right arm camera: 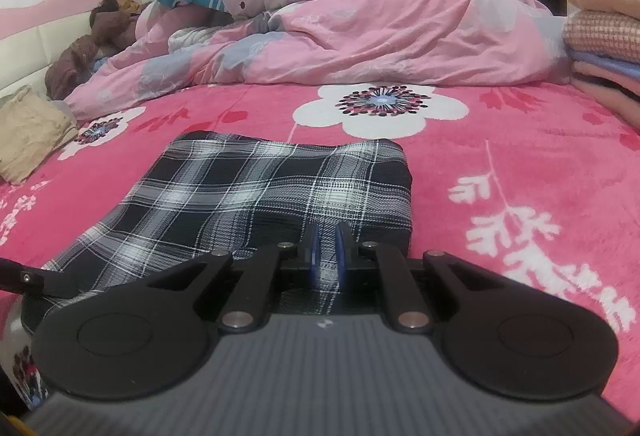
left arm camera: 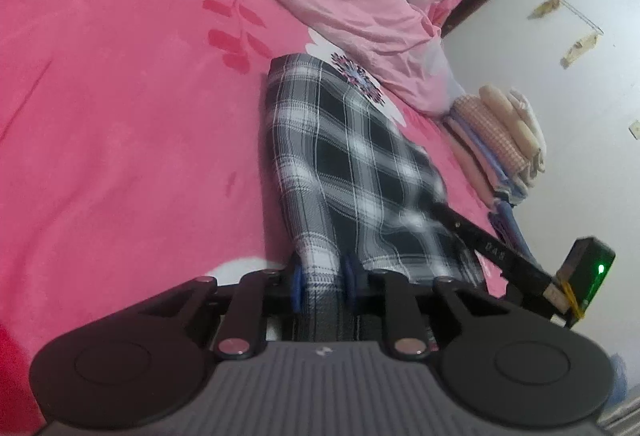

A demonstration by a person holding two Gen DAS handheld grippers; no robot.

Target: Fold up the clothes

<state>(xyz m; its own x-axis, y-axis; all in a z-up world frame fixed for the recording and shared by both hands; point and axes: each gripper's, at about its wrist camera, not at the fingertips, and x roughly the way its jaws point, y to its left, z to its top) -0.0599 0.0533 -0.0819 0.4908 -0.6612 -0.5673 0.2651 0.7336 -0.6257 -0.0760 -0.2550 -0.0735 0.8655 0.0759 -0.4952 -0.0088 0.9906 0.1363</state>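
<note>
A black-and-white plaid garment (left arm camera: 348, 164) lies folded into a long strip on the pink floral bedspread (left arm camera: 120, 124). My left gripper (left arm camera: 324, 286) is shut on its near edge, with plaid cloth bunched between the blue pads. In the right wrist view the same plaid garment (right arm camera: 248, 192) spreads ahead, and my right gripper (right arm camera: 326, 250) is shut on its near right edge. The right gripper's black finger (left arm camera: 484, 244) shows at the right of the left wrist view, at the garment's other near corner. The left gripper's finger (right arm camera: 28, 282) shows at the far left of the right wrist view.
A rumpled pink duvet (right arm camera: 380, 32) lies across the far side of the bed. A stack of folded clothes (left arm camera: 496, 140) sits by the bed's edge, seen as the stack (right arm camera: 608, 48) at right. A tan cushion (right arm camera: 28, 132) and brown plush toy (right arm camera: 92, 44) lie at left.
</note>
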